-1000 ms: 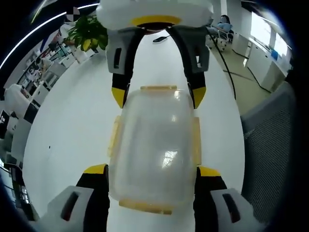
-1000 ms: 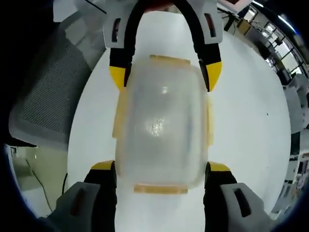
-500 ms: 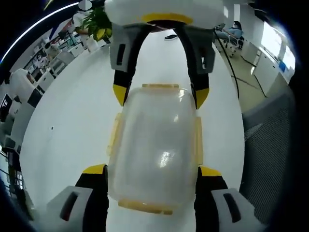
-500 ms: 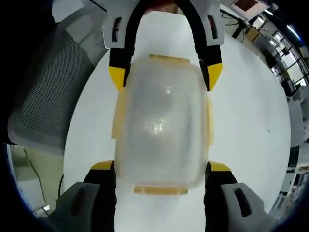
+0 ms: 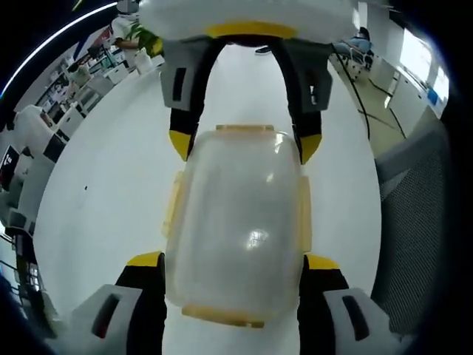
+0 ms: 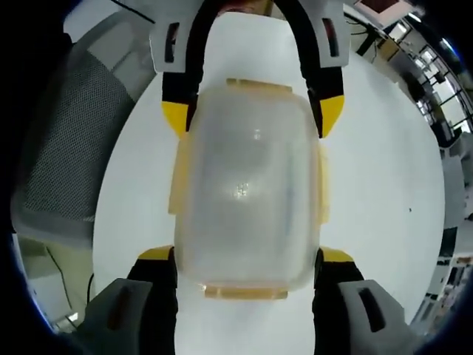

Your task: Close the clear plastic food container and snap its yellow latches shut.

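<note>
Clear container point(image 5: 236, 229), yellow latches point(image 5: 244, 131), white table point(image 5: 103, 200), grey mesh chair point(image 6: 63, 140)

A white table point(image 5: 111, 192) carries the clear container point(image 5: 238, 222), which lies between the jaws in both views.

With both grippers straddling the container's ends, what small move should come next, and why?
Probably press the lid down. It already covers the container, and the left gripper and right gripper both flank it with jaws open. The yellow latches seem to stick outward.
</note>
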The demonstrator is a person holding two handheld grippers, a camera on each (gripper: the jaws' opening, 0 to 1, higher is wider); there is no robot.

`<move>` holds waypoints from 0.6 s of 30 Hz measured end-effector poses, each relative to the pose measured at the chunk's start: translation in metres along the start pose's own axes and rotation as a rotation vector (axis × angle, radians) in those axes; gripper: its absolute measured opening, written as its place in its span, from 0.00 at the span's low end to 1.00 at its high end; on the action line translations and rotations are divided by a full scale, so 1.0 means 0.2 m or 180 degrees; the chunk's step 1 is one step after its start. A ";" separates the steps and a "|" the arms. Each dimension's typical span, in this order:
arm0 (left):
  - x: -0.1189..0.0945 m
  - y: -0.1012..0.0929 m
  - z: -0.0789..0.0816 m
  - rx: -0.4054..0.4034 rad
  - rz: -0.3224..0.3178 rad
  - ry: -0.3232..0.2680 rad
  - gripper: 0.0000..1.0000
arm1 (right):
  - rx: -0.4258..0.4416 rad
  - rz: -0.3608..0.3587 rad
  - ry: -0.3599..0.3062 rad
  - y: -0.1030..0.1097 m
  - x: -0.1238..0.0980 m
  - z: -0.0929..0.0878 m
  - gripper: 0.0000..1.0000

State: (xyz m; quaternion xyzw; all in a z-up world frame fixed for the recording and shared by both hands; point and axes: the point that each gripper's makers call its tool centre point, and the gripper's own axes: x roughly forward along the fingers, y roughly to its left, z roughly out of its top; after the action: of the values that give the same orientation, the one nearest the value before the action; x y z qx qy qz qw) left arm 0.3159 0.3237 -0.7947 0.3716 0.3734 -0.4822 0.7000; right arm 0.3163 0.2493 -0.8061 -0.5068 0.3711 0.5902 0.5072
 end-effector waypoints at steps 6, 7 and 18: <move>0.00 0.05 -0.04 0.0068 -0.0002 0.0093 0.70 | 0.0073 -0.0015 0.0030 -0.05 0.02 0.04 0.73; 0.00 0.06 -0.04 0.0078 -0.0004 0.0101 0.70 | 0.0079 -0.0011 0.0042 -0.05 0.02 0.04 0.73; 0.01 0.18 -0.09 0.0278 -0.0023 0.0222 0.70 | 0.0281 -0.0041 0.0033 -0.15 0.04 0.08 0.74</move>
State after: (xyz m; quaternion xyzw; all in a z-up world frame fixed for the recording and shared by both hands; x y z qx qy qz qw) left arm 0.3482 0.3483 -0.7980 0.4170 0.3774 -0.4873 0.6680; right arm 0.3425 0.2730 -0.8082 -0.4893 0.3961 0.5673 0.5309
